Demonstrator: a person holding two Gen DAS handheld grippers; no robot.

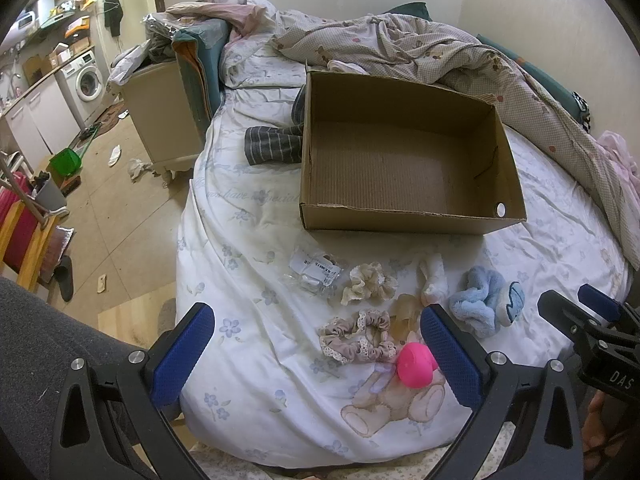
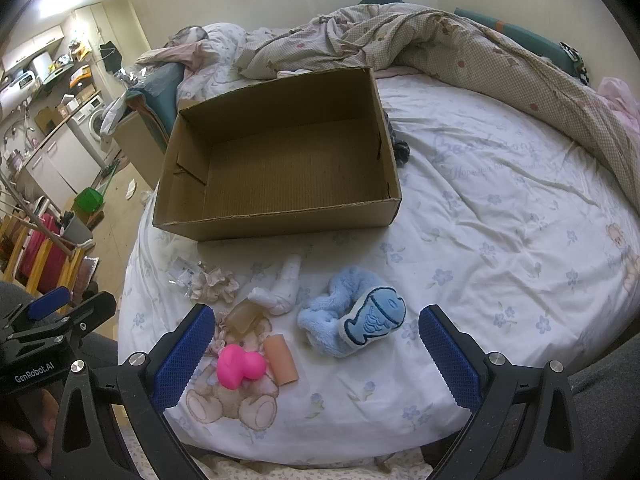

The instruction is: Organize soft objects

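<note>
Left wrist: bed [image 1: 248, 360], cardboard box [image 1: 404, 220], cluttered rm.

The cardboard box [image 2: 280, 168] is plain brown, ribbed on its inner floor. In front of it the bed sheet [image 2: 500, 216] is white with pale blue flowers and a tan teddy bear print. Nearer than the box lie a hot pink toy [image 2: 240, 366], a light blue fluffy headband [image 2: 332, 316] with a darker blue fish patch, a cream scrunchie [image 1: 370, 282], and a beige scrunchie [image 1: 356, 334] edged in white lace. Behind the box the quilt [image 2: 460, 48] is beige checked. Both grippers carry blue textured pads on black frames
</note>
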